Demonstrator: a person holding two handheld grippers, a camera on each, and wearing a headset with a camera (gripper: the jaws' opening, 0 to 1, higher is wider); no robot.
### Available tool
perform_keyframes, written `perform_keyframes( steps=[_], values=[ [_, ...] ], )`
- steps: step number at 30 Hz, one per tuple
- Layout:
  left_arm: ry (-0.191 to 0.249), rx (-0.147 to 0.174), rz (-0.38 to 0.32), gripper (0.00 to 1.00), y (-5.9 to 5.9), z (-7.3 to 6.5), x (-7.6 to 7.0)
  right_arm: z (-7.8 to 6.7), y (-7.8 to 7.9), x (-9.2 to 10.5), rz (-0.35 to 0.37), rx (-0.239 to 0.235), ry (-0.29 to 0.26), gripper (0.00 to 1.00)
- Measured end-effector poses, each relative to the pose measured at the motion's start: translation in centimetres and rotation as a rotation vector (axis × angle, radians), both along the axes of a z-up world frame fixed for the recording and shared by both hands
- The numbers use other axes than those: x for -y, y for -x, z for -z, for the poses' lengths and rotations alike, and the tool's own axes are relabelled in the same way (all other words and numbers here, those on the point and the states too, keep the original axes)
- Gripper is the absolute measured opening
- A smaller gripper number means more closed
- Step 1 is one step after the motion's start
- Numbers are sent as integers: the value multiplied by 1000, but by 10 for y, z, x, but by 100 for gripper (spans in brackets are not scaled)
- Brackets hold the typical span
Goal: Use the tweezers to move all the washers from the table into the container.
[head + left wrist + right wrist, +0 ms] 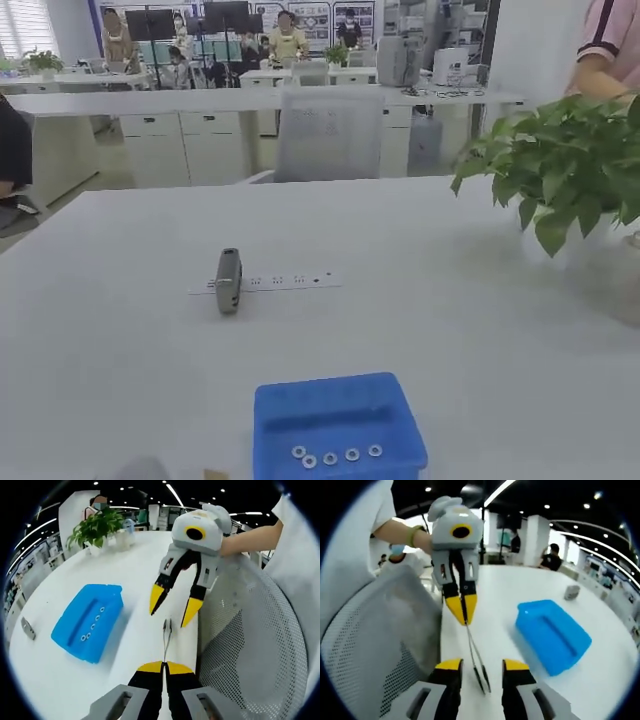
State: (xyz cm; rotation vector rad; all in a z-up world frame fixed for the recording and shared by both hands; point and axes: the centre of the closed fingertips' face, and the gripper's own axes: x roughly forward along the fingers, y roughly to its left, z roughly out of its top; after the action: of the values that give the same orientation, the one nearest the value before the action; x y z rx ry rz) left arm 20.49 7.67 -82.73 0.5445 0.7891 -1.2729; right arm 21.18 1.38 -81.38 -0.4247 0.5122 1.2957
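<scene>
Nearest, pinching one pair of tweezers (167,632) in the left tongs (164,666) at the near edge of the tabletop (140,560), with the right tongs (170,617) spread either side of their tip. Could lose the tweezers over that edge through a crooked handover. Counting five washers (330,459), all in a row inside the single blue container (300,402) by the near edge; beyond, one grey block (229,280) mid-tabletop, one plant (570,160) at the right edge.
</scene>
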Motion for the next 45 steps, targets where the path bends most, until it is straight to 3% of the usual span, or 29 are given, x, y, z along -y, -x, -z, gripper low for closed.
perform_keyframes(
  steps=[4, 7, 12, 18, 25, 29, 31, 34, 36, 41, 44, 45],
  values=[
    [-38, -21, 0, 0, 1, 13, -4, -9, 5, 27, 89, -15, -11, 46],
    [-78, -28, 10, 0, 3, 20, -6, -18, 8, 45, 147, -32, -14, 51],
    [-147, -28, 37, 0, 5, 29, -9, -47, 2, 60, 206, 6, -45, 60],
    [-184, -33, 43, 0, 6, 32, -11, -68, 3, 77, 262, 50, -73, 66],
    [-217, -42, 37, 0, 9, 36, -15, -71, 4, 95, 334, 56, -118, 68],
    [-224, -30, 3, 0, 8, 36, -18, -75, 1, 99, 364, 53, -157, 68],
    [-214, -21, -39, 5, 7, 32, -21, -79, -2, 100, 377, 55, -183, 68],
    [-168, 10, -120, 14, 4, 23, -22, -83, -6, 101, 394, 56, -213, 68],
    [-114, 30, -194, 21, 1, 13, -23, -84, -7, 101, 402, 59, -221, 68],
    [92, 78, -435, 38, -6, -22, -29, -83, -13, 106, 436, 68, -242, 70],
    [273, 116, -593, 43, -10, -52, -33, -83, -18, 110, 468, 77, -268, 74],
    [294, 122, -610, 45, -11, -56, -34, -84, -20, 111, 484, 74, -287, 76]
  ],
)
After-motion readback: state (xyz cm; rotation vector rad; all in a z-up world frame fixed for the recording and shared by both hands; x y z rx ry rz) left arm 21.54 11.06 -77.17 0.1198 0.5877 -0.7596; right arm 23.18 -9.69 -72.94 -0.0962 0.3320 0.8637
